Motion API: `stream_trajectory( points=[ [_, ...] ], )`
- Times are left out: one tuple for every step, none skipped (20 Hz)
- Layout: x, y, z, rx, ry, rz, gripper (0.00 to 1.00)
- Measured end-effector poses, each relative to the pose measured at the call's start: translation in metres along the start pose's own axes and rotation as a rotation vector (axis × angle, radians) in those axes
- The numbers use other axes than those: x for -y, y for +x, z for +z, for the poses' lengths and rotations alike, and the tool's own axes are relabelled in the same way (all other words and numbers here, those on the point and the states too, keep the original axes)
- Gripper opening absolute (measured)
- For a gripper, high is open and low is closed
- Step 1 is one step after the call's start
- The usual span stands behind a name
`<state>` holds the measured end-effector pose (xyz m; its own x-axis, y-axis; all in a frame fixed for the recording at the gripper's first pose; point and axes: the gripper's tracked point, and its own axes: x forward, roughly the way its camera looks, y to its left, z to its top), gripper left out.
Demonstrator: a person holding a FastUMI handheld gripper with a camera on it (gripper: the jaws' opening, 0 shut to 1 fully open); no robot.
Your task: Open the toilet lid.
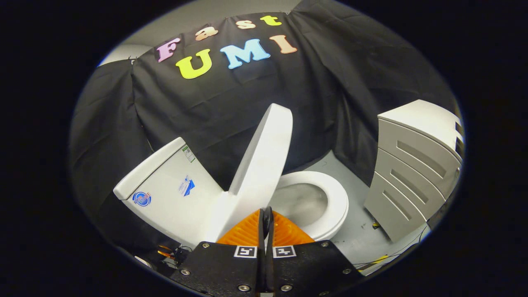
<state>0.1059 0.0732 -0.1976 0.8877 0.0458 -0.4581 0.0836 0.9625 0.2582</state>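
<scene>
Toilet lid (pixel 264 156) raised, gripper (pixel 266 225) closed.

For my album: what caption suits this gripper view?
Closed gripper facing a toilet with its lid raised, seat down.

Toilet seat (pixel 330 198) near rim behind closed claw (pixel 266 218); labels unreadable.

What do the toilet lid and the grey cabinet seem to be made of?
Toilet lid: probably hard plastic, smooth matte white, thin and evenly moulded. Cabinet: likely painted wood or board, flat matte grey with recessed slots. The fingers are together just before the lid, gripping nothing.
</scene>
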Motion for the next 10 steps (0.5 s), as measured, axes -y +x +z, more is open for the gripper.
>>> stream_trajectory(
  points=[
    [-0.005,-0.001,0.001,0.007,-0.023,-0.001,0.00],
    [-0.010,-0.002,0.004,0.015,-0.044,-0.002,0.00],
    [-0.014,-0.004,0.007,0.023,-0.058,-0.002,0.00],
    [-0.018,-0.005,0.009,0.028,-0.063,-0.005,0.00],
    [-0.021,-0.005,0.010,0.032,-0.067,-0.008,0.00],
    [-0.024,-0.006,0.012,0.036,-0.070,-0.014,0.00],
    [-0.027,-0.007,0.013,0.042,-0.073,-0.020,0.00],
    [-0.030,-0.007,0.014,0.049,-0.077,-0.028,0.00],
    [-0.034,-0.008,0.016,0.060,-0.078,-0.034,0.00],
    [-0.039,-0.009,0.017,0.070,-0.082,-0.039,0.00]
  ],
)
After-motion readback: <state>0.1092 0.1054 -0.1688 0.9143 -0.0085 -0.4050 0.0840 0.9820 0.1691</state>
